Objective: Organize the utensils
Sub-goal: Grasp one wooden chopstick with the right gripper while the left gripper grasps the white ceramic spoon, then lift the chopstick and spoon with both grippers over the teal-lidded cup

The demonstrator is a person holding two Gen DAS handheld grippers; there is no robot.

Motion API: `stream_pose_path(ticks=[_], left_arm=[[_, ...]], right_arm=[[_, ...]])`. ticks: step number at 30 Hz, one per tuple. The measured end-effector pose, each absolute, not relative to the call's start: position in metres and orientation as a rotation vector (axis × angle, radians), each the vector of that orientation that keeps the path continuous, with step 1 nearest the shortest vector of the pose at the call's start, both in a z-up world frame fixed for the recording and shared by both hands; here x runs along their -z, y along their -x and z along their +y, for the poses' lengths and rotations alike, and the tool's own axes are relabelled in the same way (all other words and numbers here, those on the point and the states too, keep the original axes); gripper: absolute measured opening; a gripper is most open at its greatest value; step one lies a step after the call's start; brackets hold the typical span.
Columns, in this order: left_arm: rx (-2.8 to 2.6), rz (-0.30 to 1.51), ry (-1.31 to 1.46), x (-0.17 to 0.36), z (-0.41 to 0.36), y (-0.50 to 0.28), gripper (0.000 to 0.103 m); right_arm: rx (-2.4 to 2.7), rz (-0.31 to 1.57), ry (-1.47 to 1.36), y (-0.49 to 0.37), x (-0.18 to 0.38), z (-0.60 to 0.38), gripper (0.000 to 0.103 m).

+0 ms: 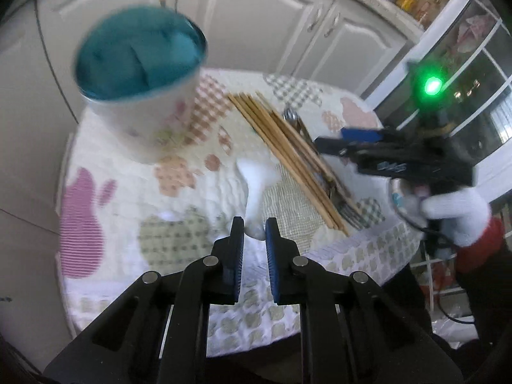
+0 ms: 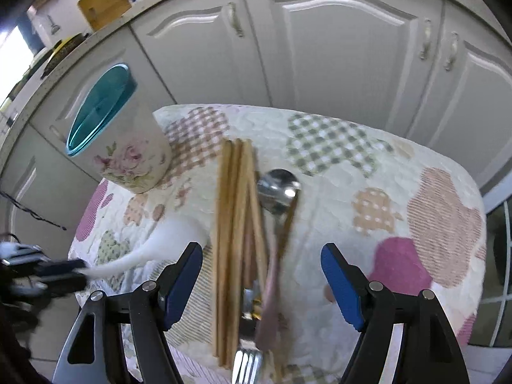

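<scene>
Chopsticks lie between spread right tongs (spoon alongside).

A white cup with a pink floral print and a teal inside stands upright at the far left of the quilted table. A white ceramic spoon lies flat to its right, bowl toward the far side, handle toward the near edge. Just beside it lies a bundle of wooden chopsticks, side by side and roughly parallel, running from mid-table to the near edge. Against their right side rests a metal spoon, bowl up and far, its handle crossing under the sticks. A metal fork lies at the near end, tines pointing outward.
</scene>
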State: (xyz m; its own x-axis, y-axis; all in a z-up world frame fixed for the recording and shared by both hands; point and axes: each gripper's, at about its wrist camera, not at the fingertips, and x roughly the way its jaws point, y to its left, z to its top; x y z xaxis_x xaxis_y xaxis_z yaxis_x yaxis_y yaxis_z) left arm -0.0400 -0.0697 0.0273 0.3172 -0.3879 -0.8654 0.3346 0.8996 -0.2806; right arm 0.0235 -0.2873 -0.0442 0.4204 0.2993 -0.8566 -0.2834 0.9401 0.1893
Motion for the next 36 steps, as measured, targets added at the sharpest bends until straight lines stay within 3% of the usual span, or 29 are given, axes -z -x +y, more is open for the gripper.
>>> stream_pose_path(ticks=[2, 17, 20, 30, 36], left_arm=[[0.466, 1.143, 0.079, -0.039, -0.059, 0.04, 0.012], [0.415, 1.089, 0.165, -0.061, -0.029, 0.035, 0.011], [0.413, 1.079, 0.172, -0.065, -0.027, 0.034, 0.007], [0.417, 1.062, 0.208, -0.071, -0.022, 0.033, 0.005], [0.432, 0.996, 0.185, -0.103, -0.023, 0.042, 0.005]], right_arm=[[-0.39, 1.073, -0.02, -0.028, 0.048, -0.28, 0.047], [-0.446, 1.136, 0.055, -0.12, 0.076, -0.256, 0.021], [-0.466, 1.184, 0.034, -0.133, 0.091, -0.255, 0.006], [-0.537, 1.085, -0.07, -0.096, 0.053, -0.291, 0.005], [-0.579, 0.971, -0.124, -0.065, 0.005, -0.31, 0.005]])
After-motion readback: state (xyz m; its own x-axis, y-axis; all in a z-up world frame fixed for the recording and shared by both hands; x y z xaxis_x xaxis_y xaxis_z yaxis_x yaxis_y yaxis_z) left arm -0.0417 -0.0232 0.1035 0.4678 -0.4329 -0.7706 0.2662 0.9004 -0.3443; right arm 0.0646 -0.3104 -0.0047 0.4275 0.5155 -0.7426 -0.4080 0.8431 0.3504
